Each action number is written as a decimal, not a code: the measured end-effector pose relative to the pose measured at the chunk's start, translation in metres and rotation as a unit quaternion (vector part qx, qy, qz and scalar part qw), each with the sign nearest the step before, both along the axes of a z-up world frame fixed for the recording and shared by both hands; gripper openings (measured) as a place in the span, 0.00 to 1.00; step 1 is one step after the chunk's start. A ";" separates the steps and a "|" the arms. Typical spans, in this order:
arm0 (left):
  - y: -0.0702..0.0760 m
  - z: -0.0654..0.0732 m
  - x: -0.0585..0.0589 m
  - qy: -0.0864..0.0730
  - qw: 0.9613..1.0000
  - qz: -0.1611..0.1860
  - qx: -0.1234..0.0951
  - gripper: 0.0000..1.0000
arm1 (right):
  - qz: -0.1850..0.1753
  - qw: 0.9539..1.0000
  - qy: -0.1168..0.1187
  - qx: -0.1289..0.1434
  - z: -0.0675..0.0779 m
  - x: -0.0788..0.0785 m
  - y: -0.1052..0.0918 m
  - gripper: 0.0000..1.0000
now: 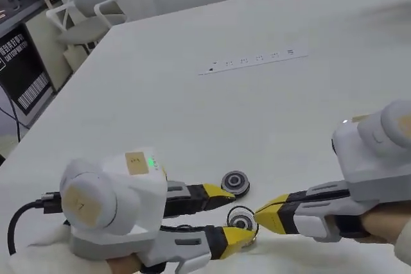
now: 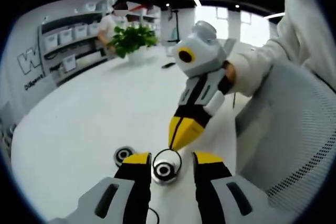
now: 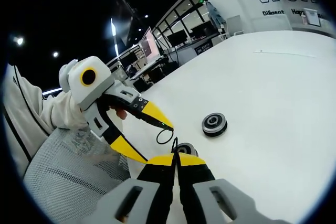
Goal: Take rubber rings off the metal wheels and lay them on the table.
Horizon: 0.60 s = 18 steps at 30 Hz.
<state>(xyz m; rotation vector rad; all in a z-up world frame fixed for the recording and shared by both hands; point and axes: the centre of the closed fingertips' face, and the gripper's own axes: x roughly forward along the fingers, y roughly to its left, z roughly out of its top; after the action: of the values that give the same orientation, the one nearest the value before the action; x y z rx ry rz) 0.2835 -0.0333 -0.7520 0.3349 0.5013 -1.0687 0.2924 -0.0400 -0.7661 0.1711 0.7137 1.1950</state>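
Ringed far wheel flat; near wheel, rubber ring loose.

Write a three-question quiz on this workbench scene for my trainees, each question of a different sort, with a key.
1. True or false: the right tongs are open.
2. Multiple choice: how many metal wheels lie on the table? A one, B two, C five.
3. Fill in: the ____ tongs stand open, one jaw on each side of the near wheel.
Key: 1 false, they look shut on the rubber ring; 2 B; 3 left tongs.
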 end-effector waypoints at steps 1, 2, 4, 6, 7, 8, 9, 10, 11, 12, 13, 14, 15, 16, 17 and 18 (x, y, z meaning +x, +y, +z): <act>-0.001 0.000 -0.001 0.000 1.000 -0.001 -0.001 0.34 | -0.003 1.000 0.001 0.002 0.002 0.000 -0.002 0.00; -0.002 0.001 -0.001 0.000 1.000 -0.003 -0.001 0.36 | -0.005 1.000 0.002 0.003 0.005 -0.001 -0.004 0.00; -0.004 0.003 -0.002 -0.004 1.000 -0.008 -0.001 0.39 | -0.011 1.000 0.001 0.001 0.008 -0.002 -0.008 0.00; -0.006 0.008 -0.004 -0.006 1.000 -0.012 -0.005 0.42 | -0.017 1.000 -0.001 0.001 0.012 -0.004 -0.014 0.00; -0.008 0.011 -0.004 -0.006 1.000 -0.014 -0.006 0.42 | -0.018 1.000 -0.003 0.003 0.015 -0.005 -0.016 0.00; -0.008 0.013 -0.005 -0.006 1.000 -0.015 -0.007 0.42 | -0.020 1.000 -0.004 0.005 0.016 -0.003 -0.019 0.00; -0.009 0.016 -0.006 -0.006 1.000 -0.016 -0.008 0.42 | -0.022 1.000 -0.004 0.006 0.018 -0.003 -0.021 0.00; -0.009 0.019 -0.006 -0.009 1.000 -0.017 -0.010 0.42 | -0.024 1.000 -0.005 0.007 0.019 -0.004 -0.023 0.00; -0.009 0.022 -0.006 -0.011 1.000 -0.018 -0.011 0.43 | -0.028 1.000 -0.007 0.007 0.022 -0.005 -0.026 0.00; -0.010 0.026 -0.007 -0.013 1.000 -0.019 -0.014 0.44 | -0.031 0.999 -0.008 0.006 0.024 -0.007 -0.029 0.00; -0.010 0.029 -0.007 -0.015 1.000 -0.018 -0.016 0.46 | -0.032 0.999 -0.007 0.006 0.026 -0.008 -0.031 0.00; -0.009 0.032 -0.006 -0.016 1.000 -0.016 -0.016 0.49 | -0.035 0.999 -0.006 0.005 0.027 -0.011 -0.034 0.00; -0.008 0.036 -0.006 -0.017 1.000 -0.013 -0.019 0.52 | -0.038 0.999 -0.008 0.004 0.029 -0.012 -0.036 0.00; -0.007 0.042 -0.007 -0.021 0.999 -0.014 -0.024 0.55 | -0.041 0.999 -0.009 0.002 0.031 -0.015 -0.039 0.00; -0.006 0.046 -0.007 -0.023 0.999 -0.014 -0.028 0.57 | -0.043 0.999 -0.009 0.001 0.032 -0.017 -0.041 0.00; -0.005 0.052 -0.008 -0.025 0.999 -0.013 -0.035 0.58 | -0.047 0.999 -0.009 0.000 0.034 -0.020 -0.044 0.00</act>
<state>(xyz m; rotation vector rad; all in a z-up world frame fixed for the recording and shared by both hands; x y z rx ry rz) 0.2757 -0.0382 -0.7004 0.3064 0.4153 -1.0976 0.2729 -0.0835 -0.7324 0.1922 0.6819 1.1063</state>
